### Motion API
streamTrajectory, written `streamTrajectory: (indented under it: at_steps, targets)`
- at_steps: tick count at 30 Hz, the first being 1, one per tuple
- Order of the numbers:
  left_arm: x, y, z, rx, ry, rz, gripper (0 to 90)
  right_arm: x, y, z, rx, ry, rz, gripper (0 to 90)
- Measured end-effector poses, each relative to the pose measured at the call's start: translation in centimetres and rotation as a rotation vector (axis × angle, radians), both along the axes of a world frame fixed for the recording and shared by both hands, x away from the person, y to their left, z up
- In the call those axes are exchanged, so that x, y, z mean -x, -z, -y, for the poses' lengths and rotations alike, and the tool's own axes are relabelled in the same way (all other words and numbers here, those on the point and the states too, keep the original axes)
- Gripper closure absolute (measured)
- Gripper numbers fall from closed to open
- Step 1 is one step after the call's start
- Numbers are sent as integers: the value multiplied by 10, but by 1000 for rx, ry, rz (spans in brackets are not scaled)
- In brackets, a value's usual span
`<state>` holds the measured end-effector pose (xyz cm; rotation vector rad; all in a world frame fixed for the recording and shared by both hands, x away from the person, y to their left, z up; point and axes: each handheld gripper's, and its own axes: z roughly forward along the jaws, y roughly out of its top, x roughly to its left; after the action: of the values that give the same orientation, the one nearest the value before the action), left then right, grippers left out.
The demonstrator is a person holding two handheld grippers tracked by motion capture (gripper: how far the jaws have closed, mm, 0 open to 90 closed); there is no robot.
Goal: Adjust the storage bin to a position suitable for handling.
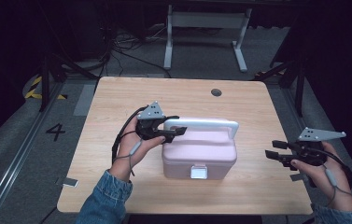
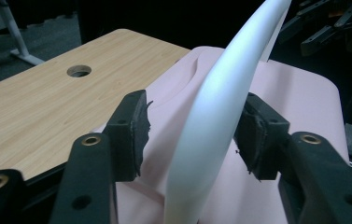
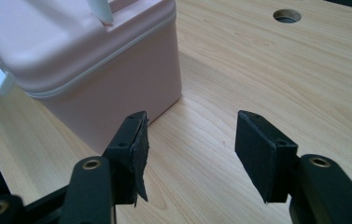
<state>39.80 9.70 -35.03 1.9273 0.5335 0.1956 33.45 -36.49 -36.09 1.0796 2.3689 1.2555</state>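
Note:
A pink lidded box (image 1: pixel 199 156) with a white latch (image 1: pixel 198 172) stands in the middle of the wooden table (image 1: pixel 117 93). Its white carry handle (image 1: pixel 201 123) stands upright above the lid. My left gripper (image 1: pixel 178 132) reaches in from the left at the handle's left end. In the left gripper view the handle (image 2: pixel 215 116) runs between the jaws: the right pad (image 2: pixel 257 135) is at its edge, the left pad (image 2: pixel 134 130) stands off with a gap. My right gripper (image 1: pixel 271 149) hovers to the right of the box, open and empty, facing the box's side (image 3: pixel 85 70).
A round cable hole (image 1: pixel 216 92) sits in the table near its far edge. A white desk frame (image 1: pixel 206 32) and cables lie on the floor beyond. Bare tabletop (image 3: pixel 257 70) lies between my right gripper (image 3: pixel 190 149) and the box.

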Motion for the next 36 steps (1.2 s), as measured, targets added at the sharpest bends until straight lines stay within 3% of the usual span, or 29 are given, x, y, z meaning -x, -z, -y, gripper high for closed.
streamTrajectory:
  at_steps: [4, 11, 14, 24, 36]
  targets:
    - [2, 1, 2, -18, 9, 9, 578, 0, 0, -1, -4, -10, -3, 472]
    - [7, -7, -2, -5, -5, 70, 703, 0, 0, -2, 2, -17, 0, 482]
    - [8, -9, -2, -27, 0, 81, 707, 0, -1, -2, -12, -16, 0, 484]
    - [5, -16, -3, -34, -2, 88, 727, 2, -6, 0, -25, -10, 20, 490]
    - [-7, -33, -4, -29, -28, 67, 725, 3, -9, 0, -37, -14, 37, 492]
